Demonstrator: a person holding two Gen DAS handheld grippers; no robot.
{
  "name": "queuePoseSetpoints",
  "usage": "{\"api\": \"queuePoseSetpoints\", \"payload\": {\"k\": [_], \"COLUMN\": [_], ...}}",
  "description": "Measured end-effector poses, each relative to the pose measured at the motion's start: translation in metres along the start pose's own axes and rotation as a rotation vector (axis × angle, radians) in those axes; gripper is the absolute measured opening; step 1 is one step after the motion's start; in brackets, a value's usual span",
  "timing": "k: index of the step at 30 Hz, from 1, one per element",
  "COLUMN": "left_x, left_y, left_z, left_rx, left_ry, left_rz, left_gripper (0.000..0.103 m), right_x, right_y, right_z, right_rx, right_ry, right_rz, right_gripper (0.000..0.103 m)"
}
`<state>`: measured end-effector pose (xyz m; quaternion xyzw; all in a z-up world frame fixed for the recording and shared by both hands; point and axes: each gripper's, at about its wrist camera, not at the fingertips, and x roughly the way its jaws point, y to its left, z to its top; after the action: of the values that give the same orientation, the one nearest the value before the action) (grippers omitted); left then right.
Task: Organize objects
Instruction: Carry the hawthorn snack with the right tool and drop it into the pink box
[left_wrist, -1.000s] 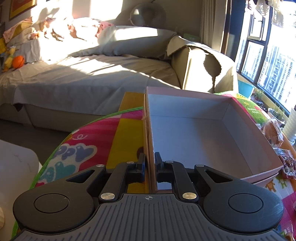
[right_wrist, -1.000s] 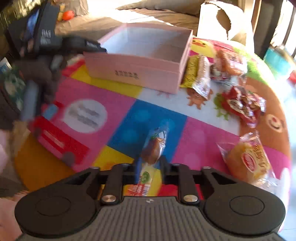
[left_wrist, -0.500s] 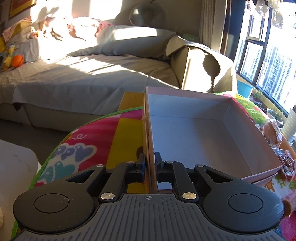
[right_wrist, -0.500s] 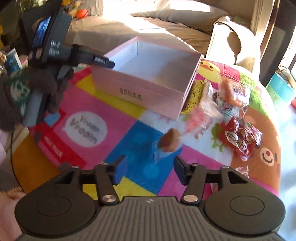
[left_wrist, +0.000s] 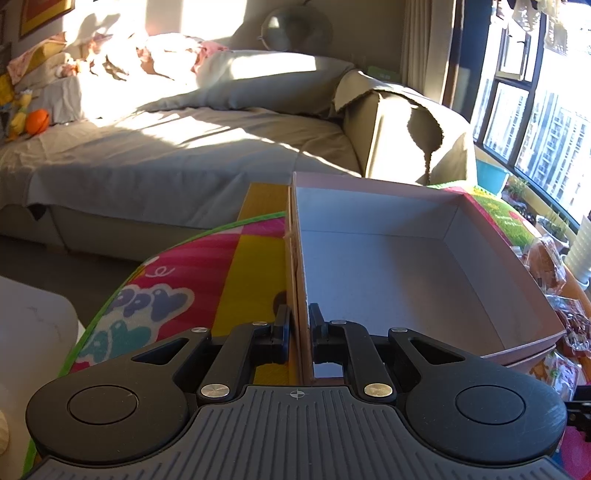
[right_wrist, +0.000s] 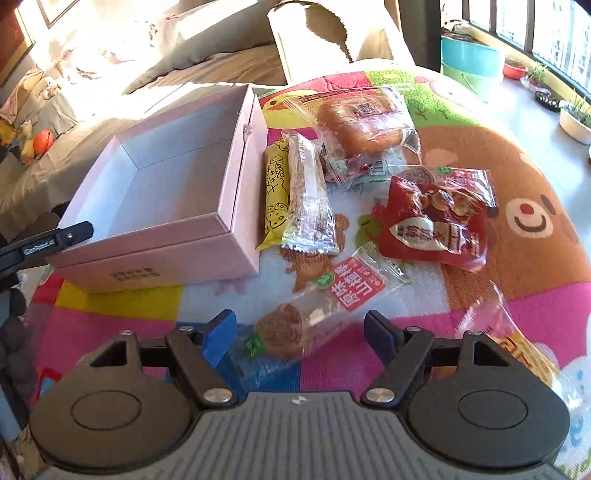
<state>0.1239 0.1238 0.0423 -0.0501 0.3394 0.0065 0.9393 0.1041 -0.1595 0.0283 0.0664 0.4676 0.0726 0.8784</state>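
Observation:
A pink open box (left_wrist: 406, 258) stands on the colourful mat; it also shows in the right wrist view (right_wrist: 177, 177). Its inside is bare. My left gripper (left_wrist: 298, 325) is shut on the box's near left wall. My right gripper (right_wrist: 300, 328) is open, its jaws wide apart on either side of a clear-wrapped brown roll snack (right_wrist: 317, 314) that lies on the mat. Right of the box lie a yellow cheese stick packet (right_wrist: 275, 195), a grain bar (right_wrist: 308, 192), a wrapped bun (right_wrist: 365, 129) and a red snack pouch (right_wrist: 436, 221).
Another wrapped pastry (right_wrist: 517, 343) lies at the mat's right near my right gripper. The other gripper's finger (right_wrist: 48, 243) shows at the box's left corner. A grey sofa (left_wrist: 184, 147) stands behind the table. Pots and tubs (right_wrist: 469, 59) sit by the window.
My right gripper opened and let go of the roll snack, which now lies on the mat between the jaws; the view swung right toward the snacks. My left gripper stayed on the box wall.

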Motion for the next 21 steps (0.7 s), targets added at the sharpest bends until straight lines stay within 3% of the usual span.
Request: {"api": "queuePoseSetpoints", "payload": {"k": [2, 4, 6, 8, 17, 21], "left_x": [-0.001, -0.001, -0.001, -0.001, -0.001, -0.001], "left_y": [0.000, -0.001, 0.000, 0.000, 0.004, 0.004], "left_z": [0.000, 0.000, -0.001, -0.001, -0.002, -0.002], "left_rx": [0.002, 0.004, 0.002, 0.000, -0.007, -0.008], "left_ry": [0.001, 0.001, 0.000, -0.002, -0.007, -0.008], "left_rz": [0.001, 0.000, -0.004, -0.005, -0.017, -0.017], "left_gripper": [0.012, 0.012, 0.012, 0.012, 0.013, 0.013], "right_x": [0.006, 0.009, 0.003, -0.005, -0.072, -0.107], "right_y": [0.013, 0.023, 0.028, 0.027, 0.029, 0.048], "right_z": [0.001, -0.003, -0.008, -0.013, -0.027, 0.007], "right_rx": [-0.074, -0.144, -0.222, -0.242, -0.275, -0.284], "right_ry": [-0.041, -0.042, -0.033, -0.002, 0.085, -0.026], "right_rz": [-0.051, -0.054, -0.038, 0.007, 0.208, 0.287], "right_gripper": [0.078, 0.068, 0.045, 0.037, 0.036, 0.036]}}
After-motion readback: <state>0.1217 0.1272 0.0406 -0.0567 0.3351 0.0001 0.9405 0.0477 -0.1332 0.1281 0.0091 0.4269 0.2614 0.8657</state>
